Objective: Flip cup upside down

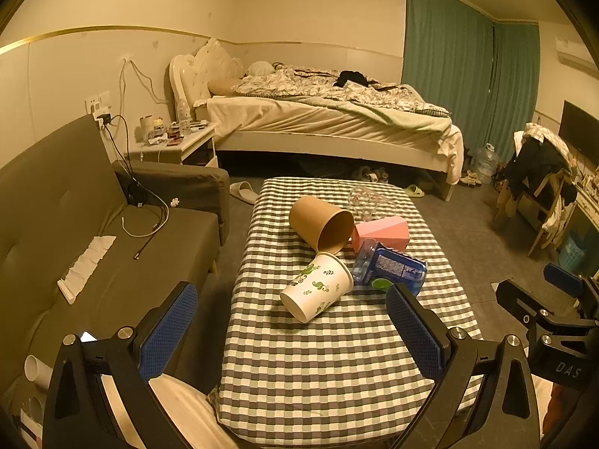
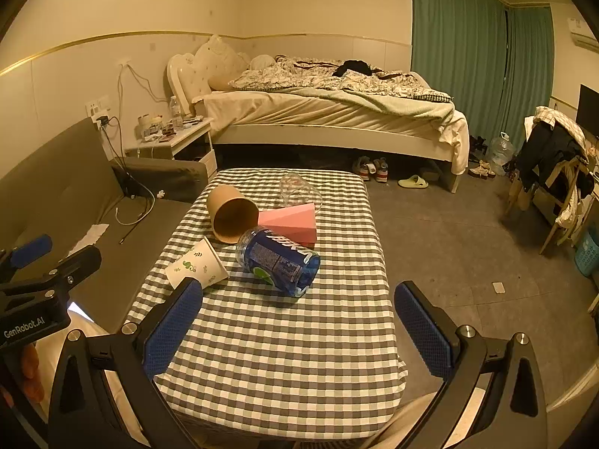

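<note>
Several cups lie on their sides on the checkered table [image 1: 337, 366] [image 2: 284, 355]. A white cup with green prints [image 1: 317, 286] [image 2: 196, 263] lies nearest. A brown paper cup [image 1: 321, 223] [image 2: 232, 214] lies behind it, mouth toward me. A clear plastic cup [image 1: 368, 200] [image 2: 299, 190] lies at the far end. My left gripper [image 1: 292, 331] is open and empty, short of the white cup. My right gripper [image 2: 297, 323] is open and empty, above the near table, short of the blue bottle [image 2: 279, 259].
The blue-labelled bottle [image 1: 389, 267] and a pink box [image 1: 380, 232] [image 2: 290, 220] lie among the cups. A grey sofa [image 1: 93, 232] stands left of the table. A bed [image 1: 329, 119], a nightstand [image 1: 176, 142] and a chair with clothes [image 1: 543, 187] stand beyond.
</note>
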